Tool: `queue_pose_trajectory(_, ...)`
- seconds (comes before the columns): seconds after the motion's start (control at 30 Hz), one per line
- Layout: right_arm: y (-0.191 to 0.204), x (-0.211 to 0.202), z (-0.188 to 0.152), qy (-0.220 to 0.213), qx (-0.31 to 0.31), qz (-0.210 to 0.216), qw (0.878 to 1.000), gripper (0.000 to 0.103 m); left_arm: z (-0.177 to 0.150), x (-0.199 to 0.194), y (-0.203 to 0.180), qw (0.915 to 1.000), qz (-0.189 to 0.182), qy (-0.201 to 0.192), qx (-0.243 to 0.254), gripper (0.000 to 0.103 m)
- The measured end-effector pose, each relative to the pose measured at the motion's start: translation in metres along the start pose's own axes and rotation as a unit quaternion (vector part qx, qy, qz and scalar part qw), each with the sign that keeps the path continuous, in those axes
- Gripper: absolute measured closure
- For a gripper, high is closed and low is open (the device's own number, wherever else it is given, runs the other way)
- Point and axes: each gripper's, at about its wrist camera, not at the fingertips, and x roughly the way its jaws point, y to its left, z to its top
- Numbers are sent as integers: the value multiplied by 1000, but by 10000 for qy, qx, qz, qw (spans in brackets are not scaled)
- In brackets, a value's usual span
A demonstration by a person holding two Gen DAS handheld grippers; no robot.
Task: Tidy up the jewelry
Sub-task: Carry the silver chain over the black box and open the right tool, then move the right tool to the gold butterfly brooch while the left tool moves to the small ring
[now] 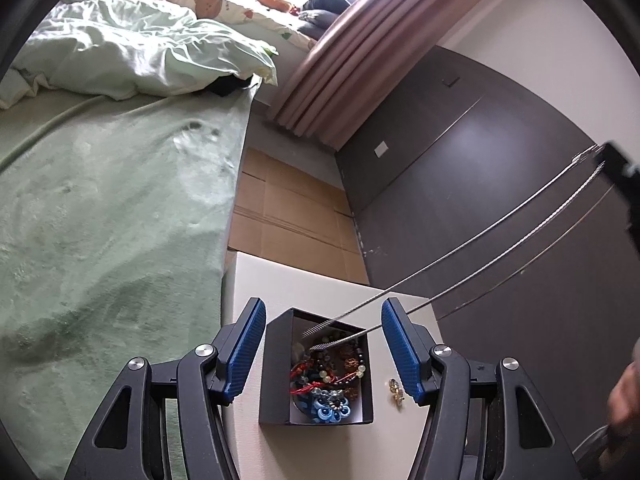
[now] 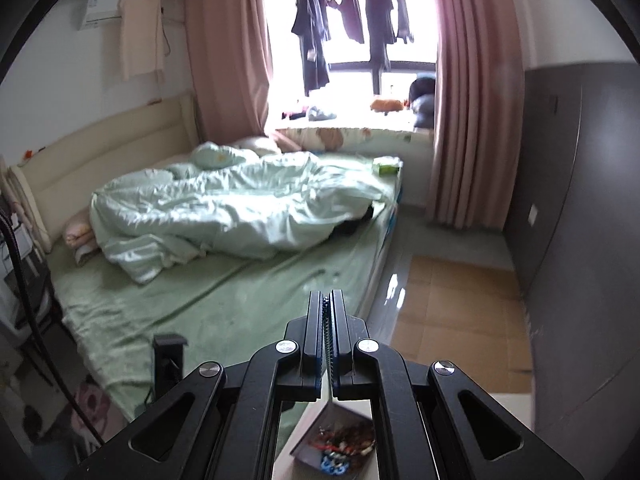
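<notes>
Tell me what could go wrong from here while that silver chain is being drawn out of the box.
1. The silver chain runs taut from the black box to the shut right gripper; it may snag the beaded pieces.
2. The left gripper straddles the box without holding it, so it could tip.

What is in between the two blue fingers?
In the left wrist view, a black box full of jewelry sits between them, with a silver chain rising out.
</notes>
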Motion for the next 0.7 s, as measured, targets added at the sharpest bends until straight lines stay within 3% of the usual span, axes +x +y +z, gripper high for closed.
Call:
queue_pose_trajectory(0.4, -17, 55, -55, 727, 434, 475, 9953, 97, -1, 5, 3, 9999, 71, 48, -80, 41)
queue_pose_trajectory(0.43, -18, 62, -59, 865, 495, 571, 9934, 91, -2, 6, 3, 9999, 82, 66, -67, 42)
queue_pose_trajectory(0.5, -23, 72, -66, 1051, 616, 613, 9907, 40, -2, 8, 1, 9999, 94, 92, -35, 42)
queue_pose_trajectory(0.57, -29, 74, -74, 1028, 721, 589, 9903, 30, -3, 10, 0, 9999, 115, 122, 4, 42)
queue_pose_trajectory(0.7, -51, 68, -88, 1028, 950, 542, 9887, 30, -6, 17, -7, 9995, 157, 218, 137, 42)
